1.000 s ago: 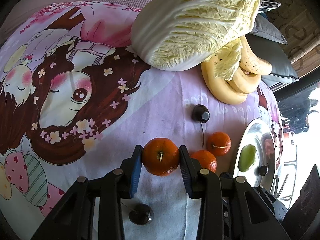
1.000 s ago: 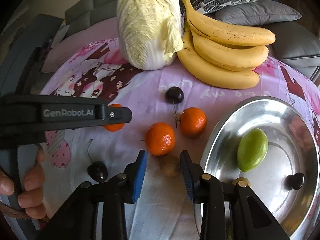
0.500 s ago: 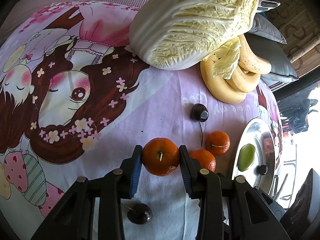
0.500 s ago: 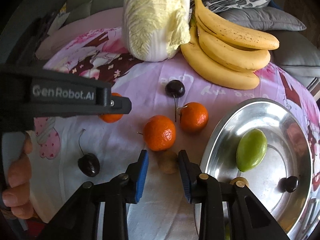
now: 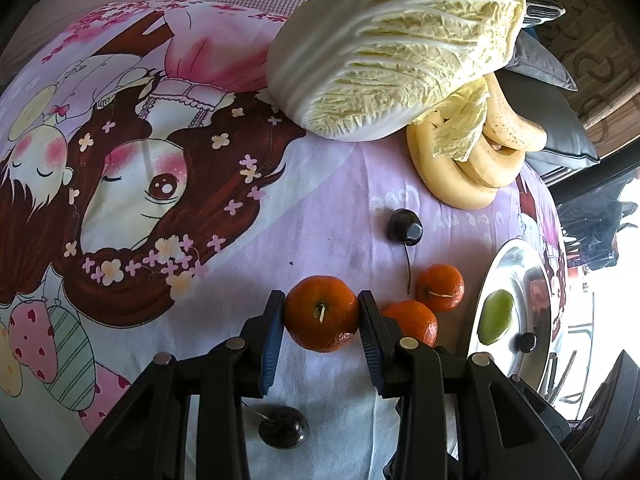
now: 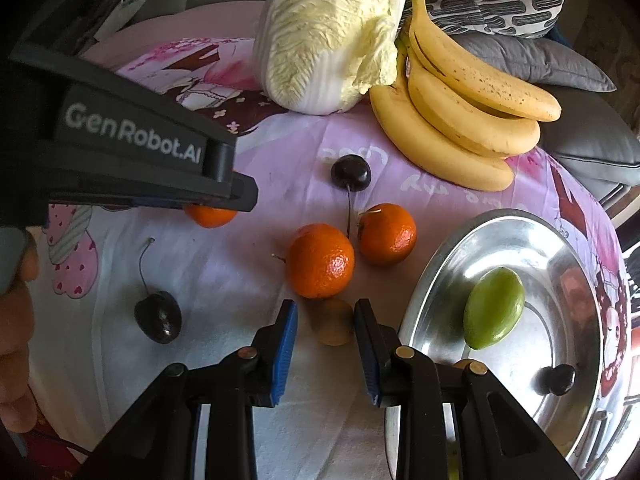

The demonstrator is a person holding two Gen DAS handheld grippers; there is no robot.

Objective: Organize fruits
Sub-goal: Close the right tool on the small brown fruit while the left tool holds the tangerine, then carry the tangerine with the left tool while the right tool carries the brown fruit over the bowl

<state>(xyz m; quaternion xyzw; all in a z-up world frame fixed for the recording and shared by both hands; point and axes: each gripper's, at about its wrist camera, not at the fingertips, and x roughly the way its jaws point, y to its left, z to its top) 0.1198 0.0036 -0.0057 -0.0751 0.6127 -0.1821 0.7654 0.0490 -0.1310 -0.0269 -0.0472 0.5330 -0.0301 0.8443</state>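
The cabbage [image 6: 328,36] lay at 12 o'clock on the table [image 6: 240,280], touching the bananas [image 6: 460,120] at 1 o'clock; neither had been put away. The tray [image 6: 568,280] sat at 3 o'clock and held only a green fruit [image 6: 494,308], a dark cherry [image 6: 556,379] and a brown fruit whose top edge showed behind the right gripper's finger, so the sorting looked barely begun.

Three oranges were out of the tray. Two [image 6: 321,261] [image 6: 387,234] sat together at the centre of the right wrist view, just beside the tray's rim. The third orange [image 5: 321,318] was clamped between the left gripper's [image 5: 321,320] pads, down at the cloth, apparently about to be carried over.

Two cherries were left on the cloth, one [image 6: 351,172] near the bananas, one [image 6: 158,317] at 8 o'clock.

The right gripper [image 6: 325,334] had just been closing around a small brown fruit [image 6: 332,322]; a sliver of gap showed at each pad, so it was not yet gripped.
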